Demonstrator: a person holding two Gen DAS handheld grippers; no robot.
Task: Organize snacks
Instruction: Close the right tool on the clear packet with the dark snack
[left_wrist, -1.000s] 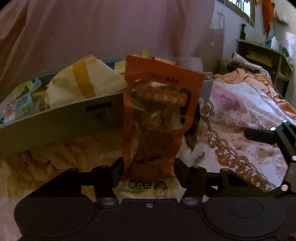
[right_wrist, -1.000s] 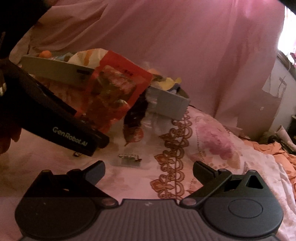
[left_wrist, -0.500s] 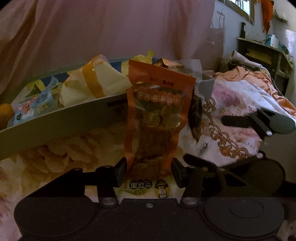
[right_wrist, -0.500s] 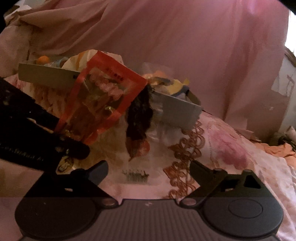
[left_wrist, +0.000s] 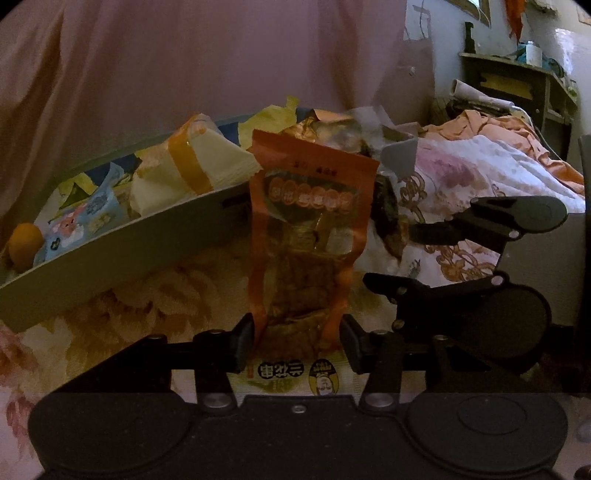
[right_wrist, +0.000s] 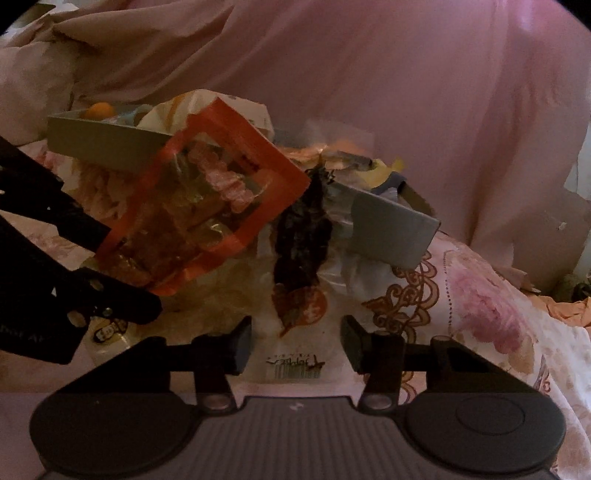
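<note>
My left gripper (left_wrist: 298, 341) is shut on the lower end of an orange snack packet (left_wrist: 310, 229), holding it upright in front of a grey box (left_wrist: 147, 240) of snacks. In the right wrist view the same orange packet (right_wrist: 207, 210) hangs tilted at the left. A clear packet with a dark snack (right_wrist: 303, 236) leans against the grey box's (right_wrist: 388, 229) near wall. Its barcoded lower edge lies between the jaws of my right gripper (right_wrist: 295, 345), which are closing; the pads stand a little apart from it. From the left wrist, the right gripper (left_wrist: 391, 258) is beside that dark packet (left_wrist: 386, 218).
The box holds a white bag with an orange stripe (left_wrist: 192, 170), a blue packet (left_wrist: 85, 218) and an orange fruit (left_wrist: 24, 240). Another printed packet (left_wrist: 291, 373) lies under my left gripper on the flowered bedsheet (right_wrist: 480, 306). A pink curtain (right_wrist: 369, 74) hangs behind.
The right gripper's jaws narrowed from wide open and it moved in toward the dark packet. In the left view it came in from the right edge. The left gripper kept its hold on the orange packet.
</note>
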